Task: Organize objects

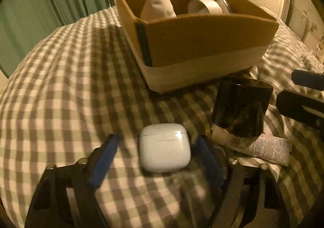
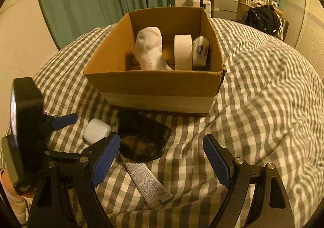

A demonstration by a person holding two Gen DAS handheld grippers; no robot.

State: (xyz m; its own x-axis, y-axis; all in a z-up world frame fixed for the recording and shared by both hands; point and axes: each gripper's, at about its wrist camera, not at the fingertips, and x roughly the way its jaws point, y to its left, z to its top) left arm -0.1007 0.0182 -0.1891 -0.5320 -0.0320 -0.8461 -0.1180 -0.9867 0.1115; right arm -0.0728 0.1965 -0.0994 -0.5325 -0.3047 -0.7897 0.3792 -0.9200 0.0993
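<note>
Left gripper (image 1: 156,159) fingers released, straddling white earbud case (image 1: 165,148) on the bed (image 1: 60,86), near the box (image 1: 202,46). Right gripper (image 2: 162,159) released near sunglasses (image 2: 141,137). Could squirt sideways if pinched off-centre on soft bedding.

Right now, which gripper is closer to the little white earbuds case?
Left. The left gripper has its open fingers on either side of the earbuds case. The right gripper sits off to the side, over the dark sunglasses.
</note>
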